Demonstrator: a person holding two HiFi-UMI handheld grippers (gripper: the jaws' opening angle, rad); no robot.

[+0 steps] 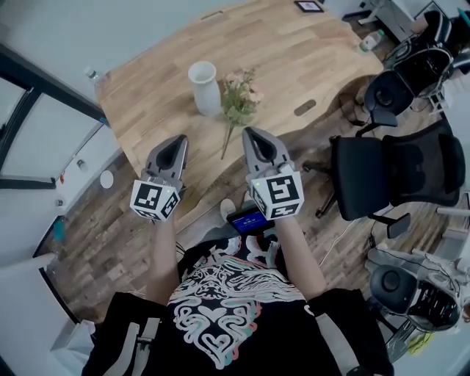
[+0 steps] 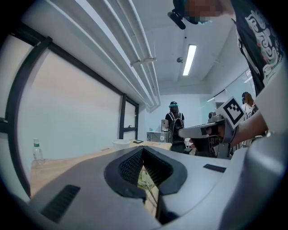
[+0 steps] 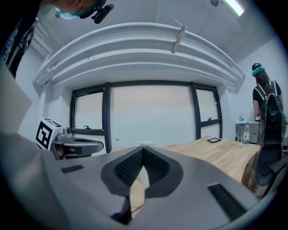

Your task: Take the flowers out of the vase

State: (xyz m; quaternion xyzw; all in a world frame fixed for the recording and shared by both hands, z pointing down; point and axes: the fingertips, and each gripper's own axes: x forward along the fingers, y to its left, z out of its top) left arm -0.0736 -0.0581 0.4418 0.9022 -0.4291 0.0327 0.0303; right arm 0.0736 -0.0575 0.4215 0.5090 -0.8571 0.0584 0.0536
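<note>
Flowers (image 1: 240, 99): out of the vase, lying flat on the wooden table (image 1: 294, 59), pale pink blooms and green leaves just beside the vase's foot, thin stem trailing toward the near edge.

White vase (image 1: 203, 87): upright, to the left of the blooms in the head view, mouth showing nothing inside.

Left gripper (image 1: 179, 139): jaws pressed fully together, nothing pinched between the ribbed pads. Held roughly level over the table's near edge, apart from the flowers. In the left gripper view, a glimpse of blooms and stem on the tabletop through the slit below the closed tips.

Right gripper (image 1: 248, 132): jaws likewise closed tight, gripping nothing. Held beside the left one, with the stem's end between the two in the head view and touched by neither. In the right gripper view, only tabletop and the vase beyond the tips.

Further off: a clear bottle (image 1: 90, 73) at the table's far left corner, a small dark frame (image 1: 308, 6) lying at its far end, black office chairs (image 1: 396, 172) to the right, and a person wearing a backpack (image 3: 265, 108) standing past the table.
</note>
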